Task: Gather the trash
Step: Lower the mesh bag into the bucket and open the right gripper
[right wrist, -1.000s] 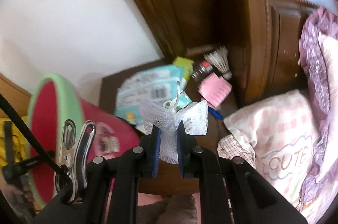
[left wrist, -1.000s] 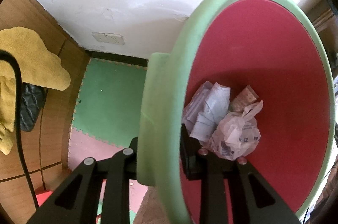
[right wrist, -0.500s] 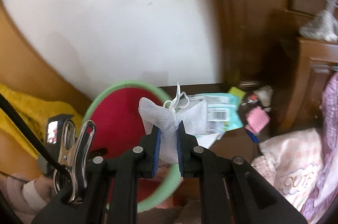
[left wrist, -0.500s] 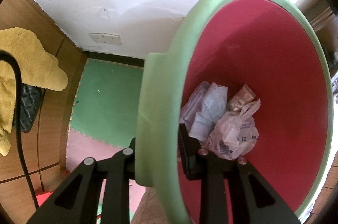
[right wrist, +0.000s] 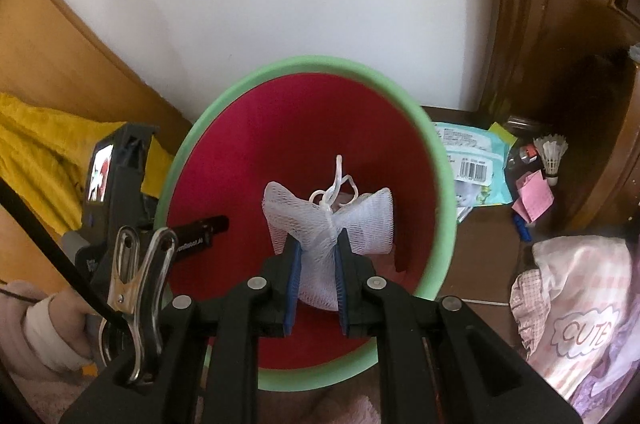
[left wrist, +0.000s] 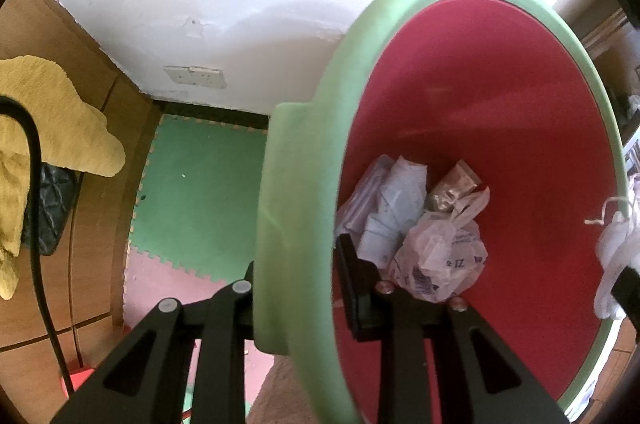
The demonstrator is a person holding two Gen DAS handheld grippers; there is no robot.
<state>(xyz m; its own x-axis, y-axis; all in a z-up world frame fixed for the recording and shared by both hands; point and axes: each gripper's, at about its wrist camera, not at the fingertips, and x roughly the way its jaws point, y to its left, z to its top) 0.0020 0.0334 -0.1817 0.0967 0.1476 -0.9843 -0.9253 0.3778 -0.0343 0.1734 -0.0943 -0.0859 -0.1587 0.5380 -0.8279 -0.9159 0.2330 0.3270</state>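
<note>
A red bin with a pale green rim point(left wrist: 296, 208) fills the left wrist view; my left gripper point(left wrist: 298, 264) is shut on its rim, one finger inside and one outside. Crumpled paper and plastic trash point(left wrist: 424, 224) lies at the bin's bottom. In the right wrist view my right gripper point(right wrist: 316, 260) is shut on a white mesh net pouch point(right wrist: 328, 212) with a string loop, held over the open mouth of the bin point(right wrist: 440, 160). The pouch point(left wrist: 612, 264) also shows at the right edge of the left wrist view, above the bin's rim.
A yellow towel point(left wrist: 52, 120) hangs on wooden furniture at left. Green and pink foam mats point(left wrist: 200, 192) cover the floor below. Wipes packet point(right wrist: 472, 160), shuttlecock point(right wrist: 554, 152) and pink notes point(right wrist: 534, 200) lie on a dark nightstand; a pink pillow point(right wrist: 580, 304) sits at right. A person's hand point(right wrist: 44, 324) holds the left gripper.
My right gripper has swung left with the mesh pouch, from over the nightstand to above the bin's mouth. The pouch has come into the left wrist view at the right edge.
</note>
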